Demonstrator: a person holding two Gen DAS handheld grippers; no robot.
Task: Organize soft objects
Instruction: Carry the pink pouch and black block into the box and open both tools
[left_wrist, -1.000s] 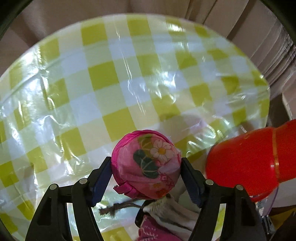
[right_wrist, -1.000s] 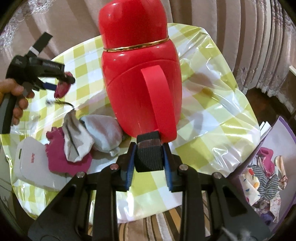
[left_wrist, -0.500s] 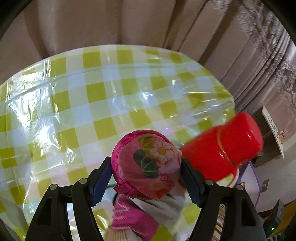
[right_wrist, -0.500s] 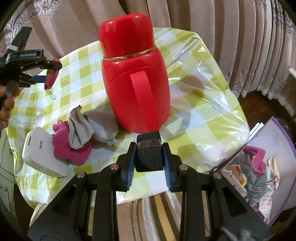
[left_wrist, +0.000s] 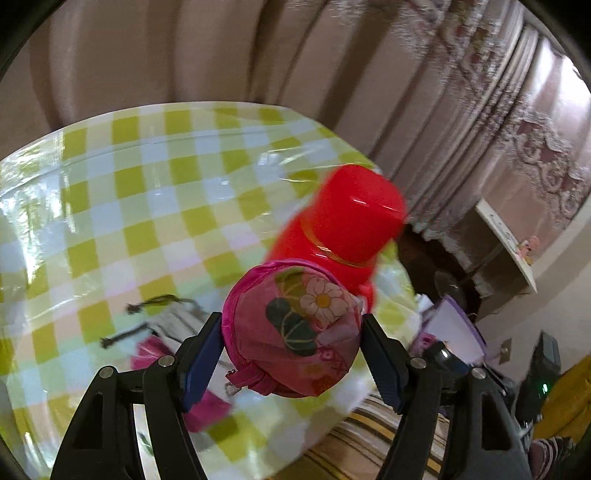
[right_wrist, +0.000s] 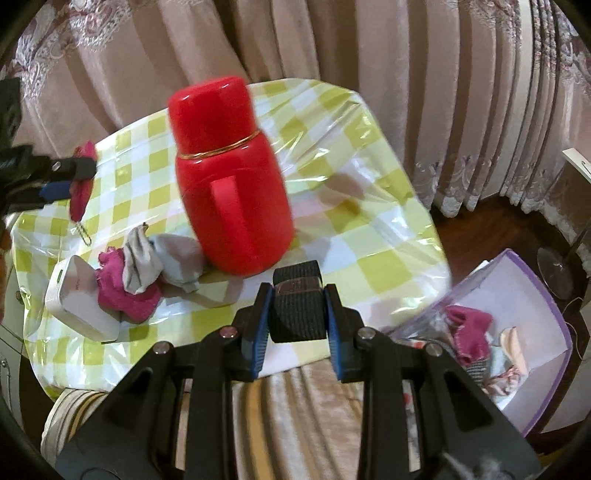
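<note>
Pink round pouch (left_wrist: 291, 328) sits clamped between the left gripper's (left_wrist: 293, 352) fingers (left_wrist: 205, 350).

left gripper (left_wrist: 291, 328) | pink pouch (left_wrist: 291, 326) raised, swung toward purple box (right_wrist: 517, 280)

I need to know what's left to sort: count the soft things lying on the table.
3 in one pile left of the red flask: a pink cloth and two grey socks. More may hide underneath.
</note>
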